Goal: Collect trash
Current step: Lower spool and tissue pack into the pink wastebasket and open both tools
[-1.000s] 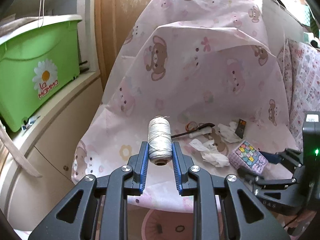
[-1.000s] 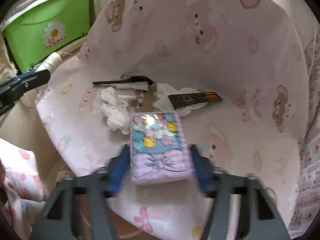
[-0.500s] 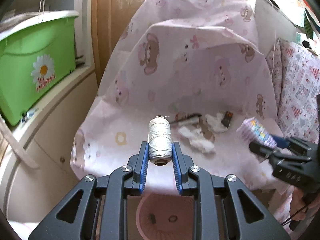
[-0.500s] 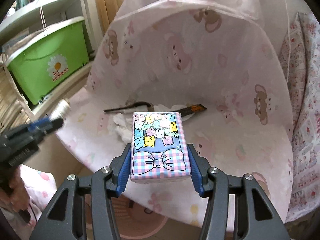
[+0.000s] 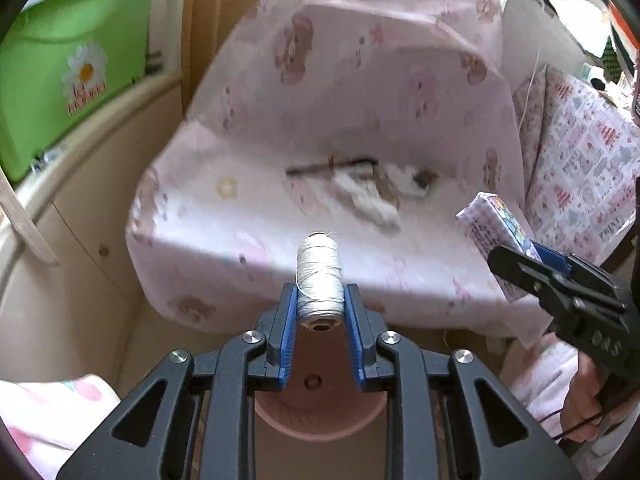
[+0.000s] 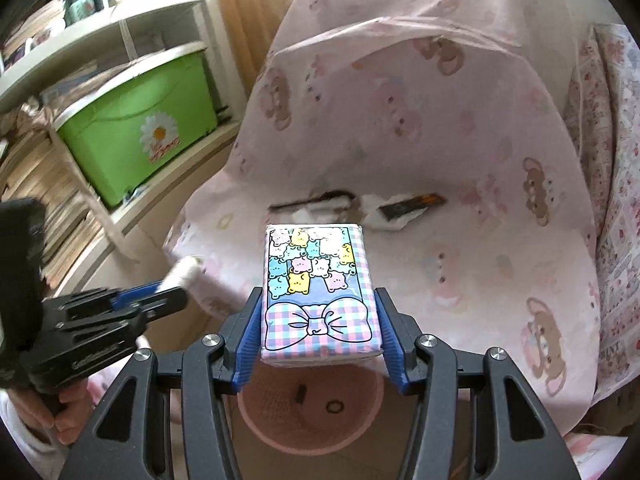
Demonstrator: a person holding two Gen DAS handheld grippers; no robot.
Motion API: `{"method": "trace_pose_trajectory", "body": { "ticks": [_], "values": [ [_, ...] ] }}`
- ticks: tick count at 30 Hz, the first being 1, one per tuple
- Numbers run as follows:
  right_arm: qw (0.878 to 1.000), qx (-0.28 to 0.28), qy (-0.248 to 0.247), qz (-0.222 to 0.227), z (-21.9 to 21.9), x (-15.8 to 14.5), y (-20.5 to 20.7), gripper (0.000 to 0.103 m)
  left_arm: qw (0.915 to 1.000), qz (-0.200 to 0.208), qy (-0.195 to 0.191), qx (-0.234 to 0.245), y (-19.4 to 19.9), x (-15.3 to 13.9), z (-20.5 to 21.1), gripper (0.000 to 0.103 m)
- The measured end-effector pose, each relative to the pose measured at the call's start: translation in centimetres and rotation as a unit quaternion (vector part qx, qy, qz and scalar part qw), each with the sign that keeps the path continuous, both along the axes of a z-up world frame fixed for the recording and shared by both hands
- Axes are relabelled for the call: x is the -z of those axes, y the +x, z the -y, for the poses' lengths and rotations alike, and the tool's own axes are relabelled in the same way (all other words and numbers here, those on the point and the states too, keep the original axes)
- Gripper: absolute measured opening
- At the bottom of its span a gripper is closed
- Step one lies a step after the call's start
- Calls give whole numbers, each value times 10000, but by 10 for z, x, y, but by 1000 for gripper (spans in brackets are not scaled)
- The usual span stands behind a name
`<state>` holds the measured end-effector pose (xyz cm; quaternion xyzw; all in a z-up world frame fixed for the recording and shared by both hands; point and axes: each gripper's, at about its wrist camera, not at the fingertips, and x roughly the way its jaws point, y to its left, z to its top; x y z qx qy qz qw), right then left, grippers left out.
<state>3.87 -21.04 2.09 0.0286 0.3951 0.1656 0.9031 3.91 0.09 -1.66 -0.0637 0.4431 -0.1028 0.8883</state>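
Observation:
My left gripper [image 5: 319, 322] is shut on a white thread spool [image 5: 319, 276], held above a pink round bin [image 5: 320, 412] on the floor. My right gripper [image 6: 319, 344] is shut on a pastel tissue pack [image 6: 318, 292] with a bow print, above the same pink bin [image 6: 310, 416]. On the pink bear-print chair seat [image 5: 248, 220] lie crumpled white tissues [image 5: 370, 204], a dark thin stick-like item [image 5: 316, 168] and a small dark wrapper [image 6: 408, 208]. Each gripper shows in the other's view, the right [image 5: 516, 258] and the left [image 6: 176, 286].
A green storage box [image 6: 140, 128] with a daisy sits on a cream shelf unit at the left. Patterned fabric [image 5: 580, 160] hangs to the right of the chair. The bin holds a few small dark bits.
Both grippers have pulled back from the chair seat and now hang over the pink bin, each keeping its hold. The items on the seat look farther away.

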Motion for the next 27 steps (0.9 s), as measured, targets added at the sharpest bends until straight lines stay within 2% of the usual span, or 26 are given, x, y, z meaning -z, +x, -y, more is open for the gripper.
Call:
{"method": "trace_pose_trajectory", "body": {
  "ticks": [8,14,17,21,25,27],
  "values": [
    [9977,-551,-373,-129,-25,18,-16,55,9981,-607,-137,11,3,21,-1,22],
    [9926,-930,-650,-431,-42,38,-24,55,9953,-968,-94,19,7,36,-1,22],
    [9879,-1056,-840,-762,-52,59,-22,55,9923,-1232,-20,116,12,52,3,22],
    [9785,-1134,-1355,-1067,-65,93,-20,55,9892,-1401,430,56,21,78,13,22],
    [9695,-1143,-1709,-1333,-72,122,-17,55,9840,-1761,277,9,29,99,13,22],
    [9664,-1055,-1816,-1485,-72,136,-12,55,9824,-1828,379,-45,32,108,13,22]
  ]
}}
